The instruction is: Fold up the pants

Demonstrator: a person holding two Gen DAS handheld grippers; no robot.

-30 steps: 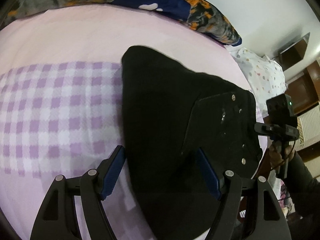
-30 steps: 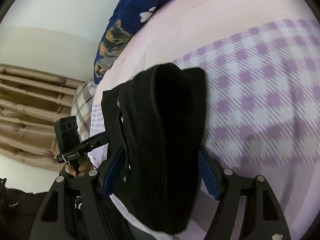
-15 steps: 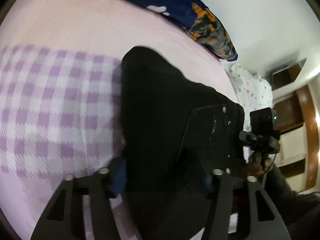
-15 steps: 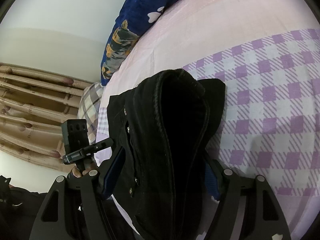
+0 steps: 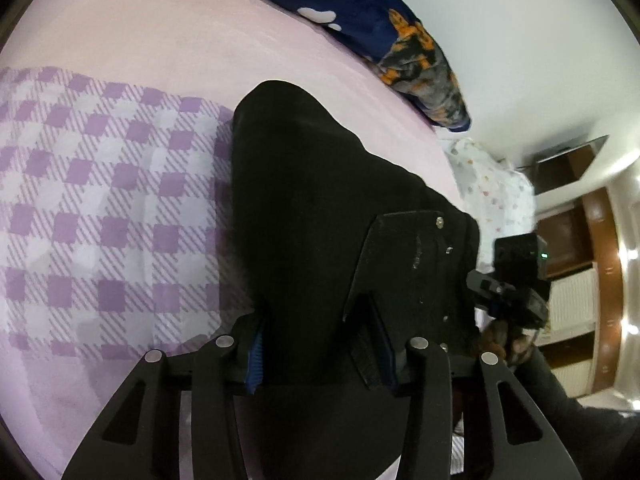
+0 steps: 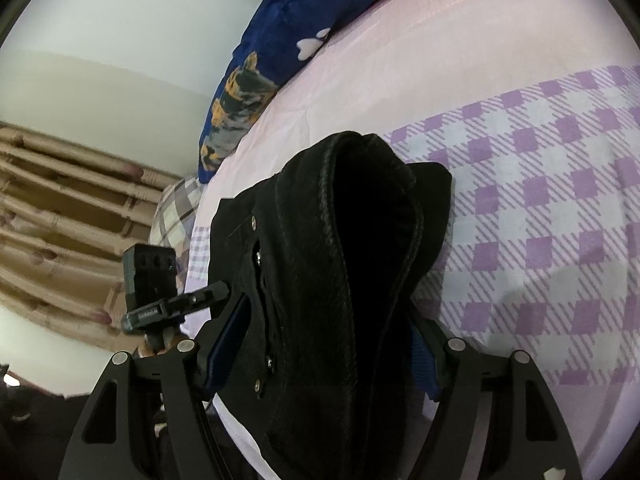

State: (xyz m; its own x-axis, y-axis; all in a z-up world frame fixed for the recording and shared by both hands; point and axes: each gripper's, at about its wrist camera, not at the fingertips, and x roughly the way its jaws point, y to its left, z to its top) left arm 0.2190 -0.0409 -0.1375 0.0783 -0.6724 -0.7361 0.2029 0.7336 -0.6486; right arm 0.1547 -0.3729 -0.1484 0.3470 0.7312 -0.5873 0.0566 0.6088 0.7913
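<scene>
The work surface is a bed covered by a pink sheet (image 5: 168,36) with a purple-and-white checked band (image 5: 100,216) running across it. A dark blue blanket (image 5: 360,8) with orange and grey animal prints lies along the far edge, against a plain white wall. The black pants (image 5: 320,208) lie bunched at the near edge of the bed, partly on the checked band. The left gripper (image 5: 316,354) has just been closing, and its blue pads now pinch a fold of the pants between them. The right gripper (image 6: 328,356) has its jaws spread wide with a thick fold of the pants lying between them; the cloth bulges against both pads, but the pictures do not settle whether they clamp it. The left wrist view alone shows a spotted white pillow (image 5: 492,192) at the right of the bed, brown wooden furniture beyond it, and the other gripper's camera block with a lit green dot. The right wrist view alone shows a beige curtain (image 6: 60,216) at the left, a checked pillow (image 6: 176,216) beside the bed, and the open rolled hem of the pants.
</scene>
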